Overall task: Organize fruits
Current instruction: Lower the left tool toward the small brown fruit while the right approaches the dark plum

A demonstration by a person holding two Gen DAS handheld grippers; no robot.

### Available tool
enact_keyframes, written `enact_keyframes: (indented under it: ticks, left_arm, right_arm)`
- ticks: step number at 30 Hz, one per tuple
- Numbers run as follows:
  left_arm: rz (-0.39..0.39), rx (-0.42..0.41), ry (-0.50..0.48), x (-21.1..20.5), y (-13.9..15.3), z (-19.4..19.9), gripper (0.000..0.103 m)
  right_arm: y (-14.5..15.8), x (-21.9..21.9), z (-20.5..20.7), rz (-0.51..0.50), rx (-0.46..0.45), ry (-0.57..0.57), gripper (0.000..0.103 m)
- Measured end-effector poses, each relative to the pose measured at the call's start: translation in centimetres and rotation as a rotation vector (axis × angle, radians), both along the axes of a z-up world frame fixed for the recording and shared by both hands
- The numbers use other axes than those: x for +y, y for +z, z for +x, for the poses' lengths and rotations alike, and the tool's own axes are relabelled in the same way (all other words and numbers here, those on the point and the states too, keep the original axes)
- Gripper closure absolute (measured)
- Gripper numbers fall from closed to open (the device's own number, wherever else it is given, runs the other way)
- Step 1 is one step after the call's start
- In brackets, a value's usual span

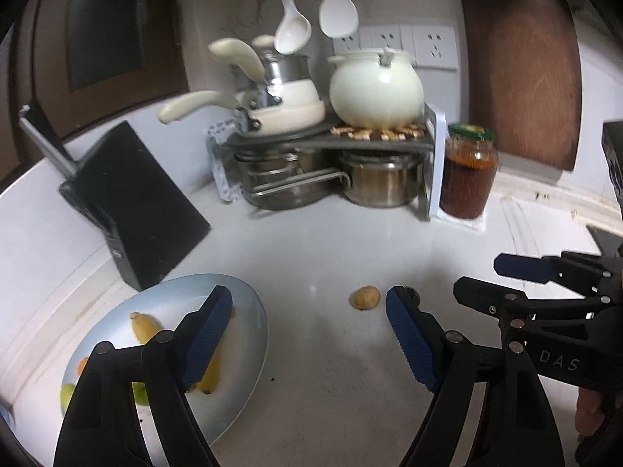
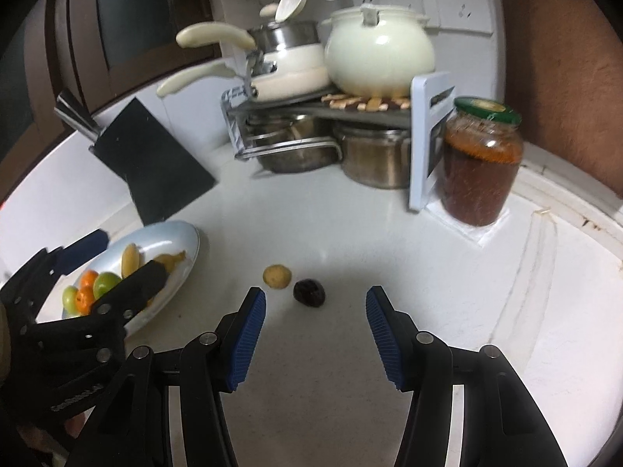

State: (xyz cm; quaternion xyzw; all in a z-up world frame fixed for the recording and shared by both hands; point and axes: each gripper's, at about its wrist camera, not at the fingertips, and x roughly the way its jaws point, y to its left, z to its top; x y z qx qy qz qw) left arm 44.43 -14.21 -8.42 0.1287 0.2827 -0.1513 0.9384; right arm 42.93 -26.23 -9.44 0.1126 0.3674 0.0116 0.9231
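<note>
Fruits [image 2: 93, 288] on plate [image 2: 187, 241] half hidden behind left tool [image 1: 307, 311], both tools' jaws apart, empty.

White counter [image 2: 350, 233]: plate [image 2: 187, 264] near left, tan fruit [image 2: 277, 276] and dark fruit [image 2: 309, 292] centre, knife block [image 2: 155, 163], rack [image 2: 323, 116], jar [image 2: 479, 163] far.

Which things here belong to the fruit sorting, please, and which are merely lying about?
Job:
- plate with bananas, oranges and green fruit
- yellow fruit on the counter
- dark fruit beside it

Lying about:
- jar
- white pot
- knife block
- steel pots
- hanging spoons
</note>
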Motion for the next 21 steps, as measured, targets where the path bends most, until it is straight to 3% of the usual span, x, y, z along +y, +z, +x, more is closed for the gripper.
enact_keyframes:
  ticks: [6,14,19,21]
  left_arm:
    - [0.083,0.004,-0.082,-1.3,-1.7,1.0,0.03]
    - [0.118,0.058,-0.187,-2.4,-3.2,2.4,0.036]
    - [0.146,0.12,-0.217,-3.2,-4.1,3.6,0.04]
    - [0.139,0.174,-0.206,-3.1,-4.5,4.4,0.046]
  right_arm:
    - [-1.3,0.0,1.1,-0.014,0.026,0.022,0.048]
    - [-2.6,0.1,3.1,-0.037,0.07,0.095,0.053]
    - [-3.6,-0.3,4.6,-0.01,0.115,0.142,0.058]
    - [-3.9,-0.4,5.0,-0.013,0.132,0.144,0.059]
